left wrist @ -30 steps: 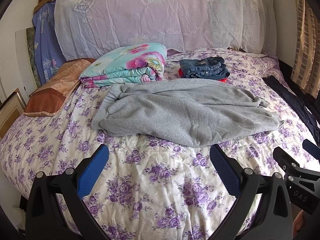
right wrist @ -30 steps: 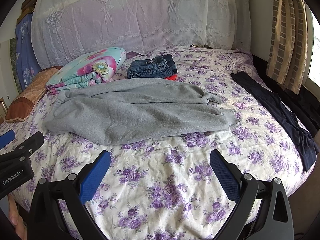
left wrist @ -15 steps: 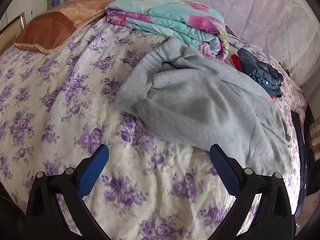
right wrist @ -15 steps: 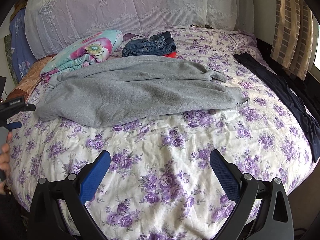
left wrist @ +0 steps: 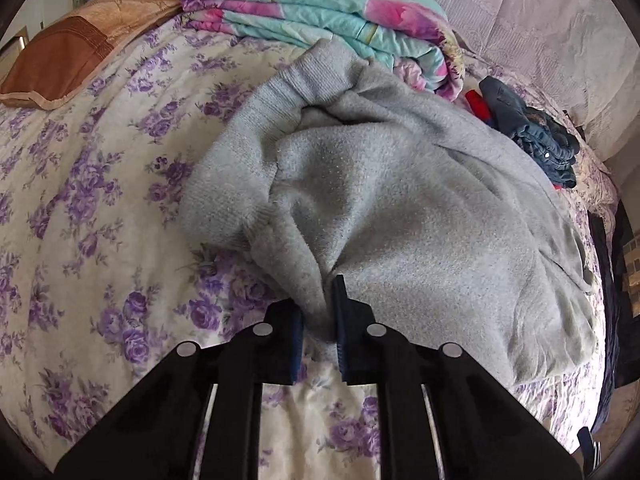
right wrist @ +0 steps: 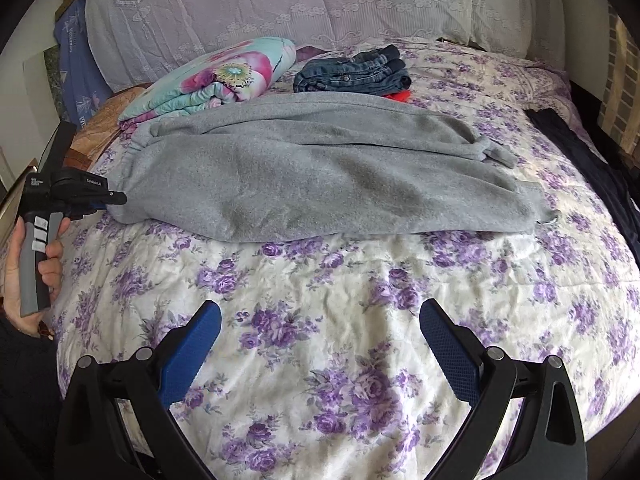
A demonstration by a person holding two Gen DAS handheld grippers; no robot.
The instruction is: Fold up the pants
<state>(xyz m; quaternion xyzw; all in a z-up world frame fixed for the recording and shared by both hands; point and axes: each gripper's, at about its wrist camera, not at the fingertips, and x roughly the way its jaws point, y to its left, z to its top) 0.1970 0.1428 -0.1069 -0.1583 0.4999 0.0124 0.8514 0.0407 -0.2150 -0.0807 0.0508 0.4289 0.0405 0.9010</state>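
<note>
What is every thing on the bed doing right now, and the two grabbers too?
Grey pants: spread out, unfolded, waistband end pinched.
Left gripper: jaws closing on the pants.
Right gripper: jaws open, holding nothing.
Floral blanket: folded.
Jeans: folded, stacked.
Dark garment: lying flat.

Grey pants (right wrist: 320,176), purple-flowered white bedspread (right wrist: 340,300), turquoise-and-pink floral quilt (right wrist: 216,76), blue-padded black tongs (right wrist: 320,344).

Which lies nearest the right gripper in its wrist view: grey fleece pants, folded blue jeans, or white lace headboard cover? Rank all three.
1. Grey fleece pants, across mid-bed.
2. Folded blue jeans, behind them.
3. White lace headboard cover, at the back.
</note>
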